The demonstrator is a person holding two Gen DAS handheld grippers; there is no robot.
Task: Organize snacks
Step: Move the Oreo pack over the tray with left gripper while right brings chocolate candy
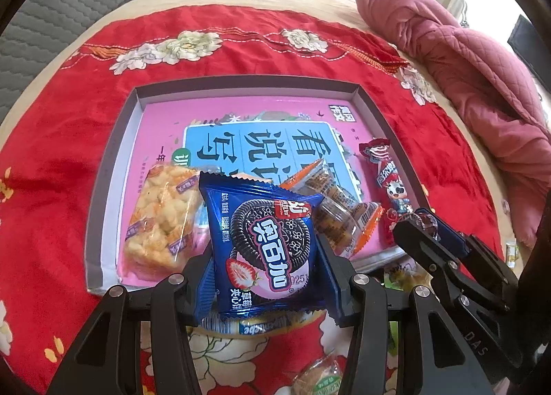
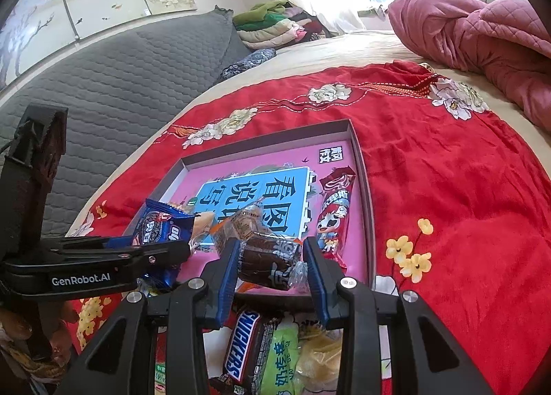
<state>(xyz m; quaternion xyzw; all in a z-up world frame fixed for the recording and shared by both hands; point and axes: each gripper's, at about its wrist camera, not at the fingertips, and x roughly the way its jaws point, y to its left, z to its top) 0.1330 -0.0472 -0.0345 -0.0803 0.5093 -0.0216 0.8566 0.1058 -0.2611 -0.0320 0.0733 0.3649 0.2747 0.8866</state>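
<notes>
My left gripper (image 1: 265, 257) is shut on a blue chocolate sandwich-cookie packet (image 1: 261, 243), held upright over the near edge of a shallow grey tray (image 1: 241, 82). The tray is lined with a pink and blue booklet (image 1: 261, 140). In it lie a puffed rice bar (image 1: 162, 216), a clear and orange biscuit pack (image 1: 341, 212) and a long red candy packet (image 1: 389, 181). My right gripper (image 2: 270, 250) is shut on a dark brown wrapped sweet (image 2: 272, 257) above the tray's (image 2: 361, 188) near edge. The left gripper (image 2: 172, 252) with the blue packet (image 2: 162, 226) shows at the left.
Loose snacks lie on the red flowered cloth (image 2: 447, 188) in front of the tray: a Snickers bar (image 2: 241, 343), a green packet (image 2: 282, 357) and a yellow one (image 2: 316, 353). A pink quilt (image 2: 482, 37) is bunched at the back right. A grey padded headboard (image 2: 120, 78) runs along the left.
</notes>
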